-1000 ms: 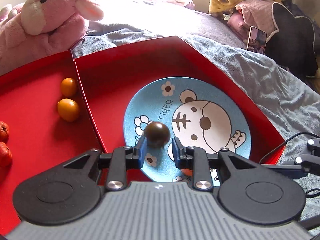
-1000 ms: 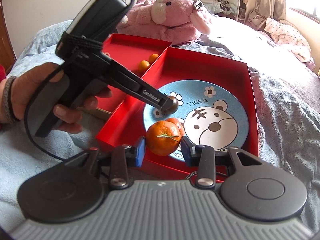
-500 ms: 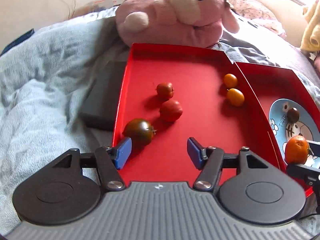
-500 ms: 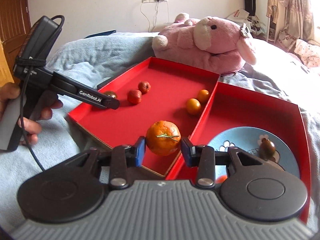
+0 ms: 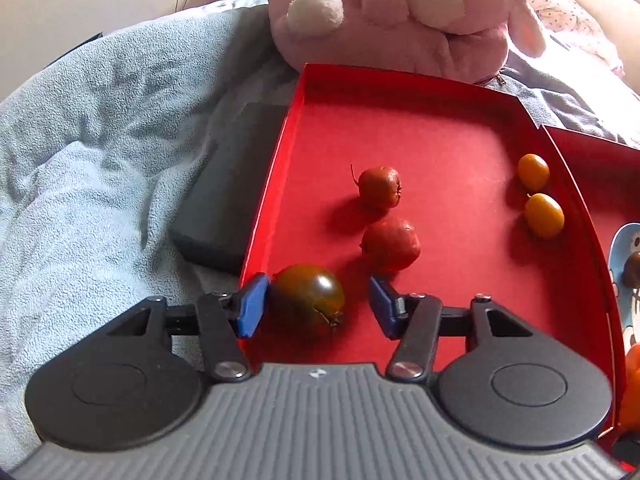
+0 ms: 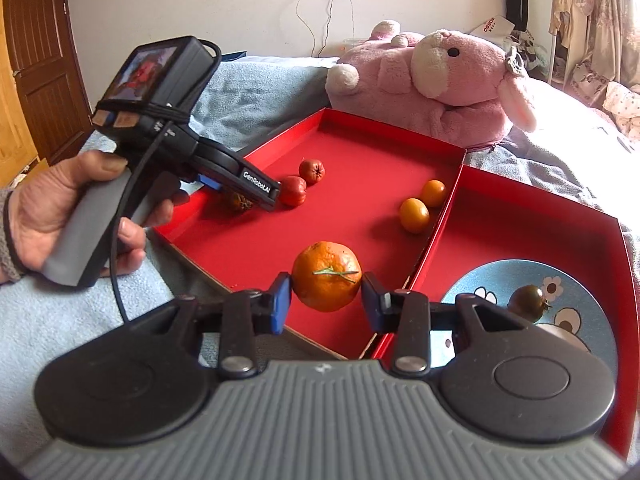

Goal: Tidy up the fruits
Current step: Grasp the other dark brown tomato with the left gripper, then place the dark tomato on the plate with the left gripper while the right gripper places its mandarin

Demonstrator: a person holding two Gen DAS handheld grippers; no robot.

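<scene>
On the bed (image 6: 60, 320), we have one dark tomato on the plate (image 6: 592, 300); our left gripper (image 5: 316, 306), fingers wide, straddles another while our right gripper (image 6: 326, 300) clamps the orange (image 6: 326, 276), four fruits left.

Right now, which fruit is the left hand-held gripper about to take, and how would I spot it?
Find the pink plush toy; the red tray lies in front of it. In the tray's near left corner, between the open blue pads of the left hand-held gripper, sits a dark tomato. It is brownish-green and the biggest there, unlike the two red and two orange fruits.
</scene>
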